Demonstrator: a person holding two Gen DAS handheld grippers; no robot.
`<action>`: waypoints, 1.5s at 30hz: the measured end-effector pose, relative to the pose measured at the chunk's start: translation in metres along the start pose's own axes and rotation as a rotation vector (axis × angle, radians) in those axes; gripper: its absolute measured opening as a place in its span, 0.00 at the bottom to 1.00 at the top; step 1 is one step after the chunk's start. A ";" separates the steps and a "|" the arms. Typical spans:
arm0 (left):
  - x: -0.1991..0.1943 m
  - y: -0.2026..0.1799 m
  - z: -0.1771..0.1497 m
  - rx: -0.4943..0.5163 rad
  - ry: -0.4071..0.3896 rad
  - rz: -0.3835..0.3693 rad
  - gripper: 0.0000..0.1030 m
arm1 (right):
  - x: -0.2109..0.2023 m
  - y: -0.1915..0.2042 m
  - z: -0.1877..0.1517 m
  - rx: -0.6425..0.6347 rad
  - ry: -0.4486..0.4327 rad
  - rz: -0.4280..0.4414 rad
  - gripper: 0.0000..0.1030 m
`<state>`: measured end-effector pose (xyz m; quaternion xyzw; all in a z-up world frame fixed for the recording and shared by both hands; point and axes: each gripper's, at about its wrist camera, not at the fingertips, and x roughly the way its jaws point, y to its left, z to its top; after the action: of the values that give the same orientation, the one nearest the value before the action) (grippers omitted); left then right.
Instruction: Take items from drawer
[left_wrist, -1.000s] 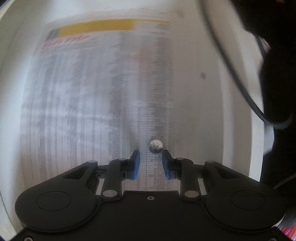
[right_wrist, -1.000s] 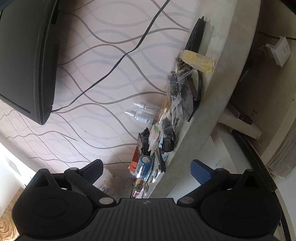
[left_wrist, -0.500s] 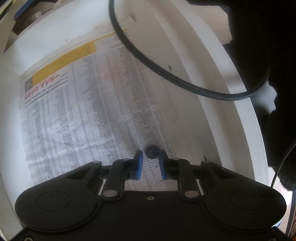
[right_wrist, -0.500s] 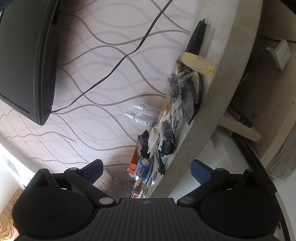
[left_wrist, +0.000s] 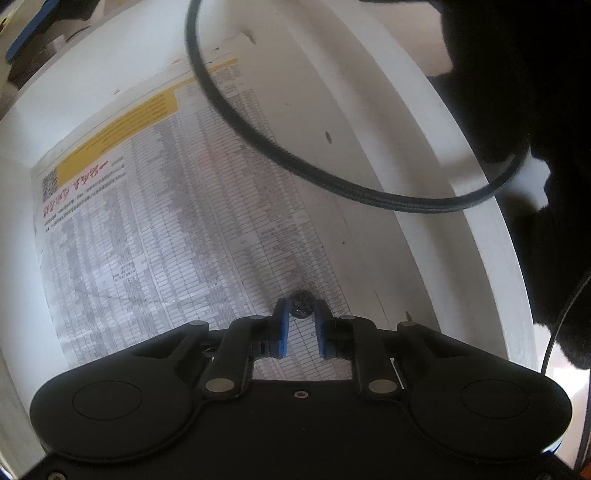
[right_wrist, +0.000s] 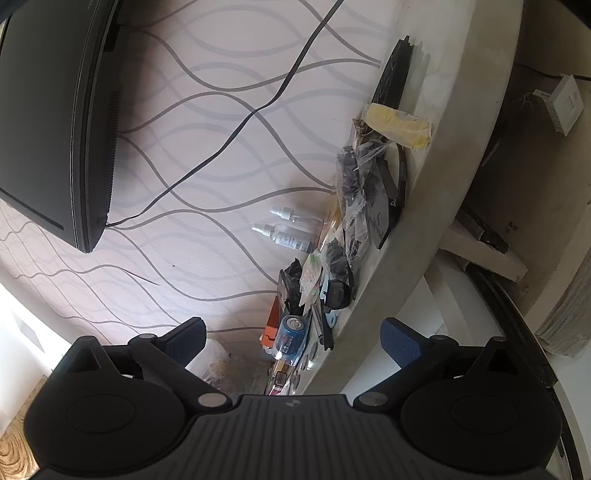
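In the left wrist view my left gripper (left_wrist: 300, 317) is inside the white drawer (left_wrist: 476, 221), its blue pads closed on a small round coin (left_wrist: 301, 304) held at the fingertips. A printed newspaper sheet (left_wrist: 166, 236) with a yellow banner lines the drawer floor under it. In the right wrist view my right gripper (right_wrist: 293, 338) is open and empty, held up in front of a stone shelf (right_wrist: 436, 155) crowded with small items.
A black cable (left_wrist: 295, 162) loops across the drawer above the paper. On the shelf lie a blue battery (right_wrist: 291, 338), two spray bottles (right_wrist: 284, 236), plastic bags and a yellow packet (right_wrist: 397, 125). A dark monitor (right_wrist: 48, 110) hangs at left on the wavy-patterned wall.
The left gripper has pulled back and tilted in the drawer, so more of the paper and the cable show, with the coin staying between its pads. The right gripper barely shifted.
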<state>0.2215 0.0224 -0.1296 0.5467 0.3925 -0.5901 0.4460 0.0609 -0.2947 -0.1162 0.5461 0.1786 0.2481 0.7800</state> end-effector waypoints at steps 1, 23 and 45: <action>0.000 0.001 -0.002 -0.029 -0.013 0.001 0.13 | 0.001 0.000 0.000 0.000 0.003 0.000 1.00; 0.024 0.076 -0.023 -0.337 -0.099 0.056 0.14 | 0.000 -0.002 0.000 0.020 0.010 0.012 1.00; 0.017 0.075 -0.014 -0.245 -0.076 0.038 0.13 | 0.002 -0.003 0.001 0.020 0.017 0.020 1.00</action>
<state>0.2971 0.0118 -0.1460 0.4726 0.4342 -0.5493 0.5352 0.0633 -0.2952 -0.1186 0.5534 0.1824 0.2588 0.7704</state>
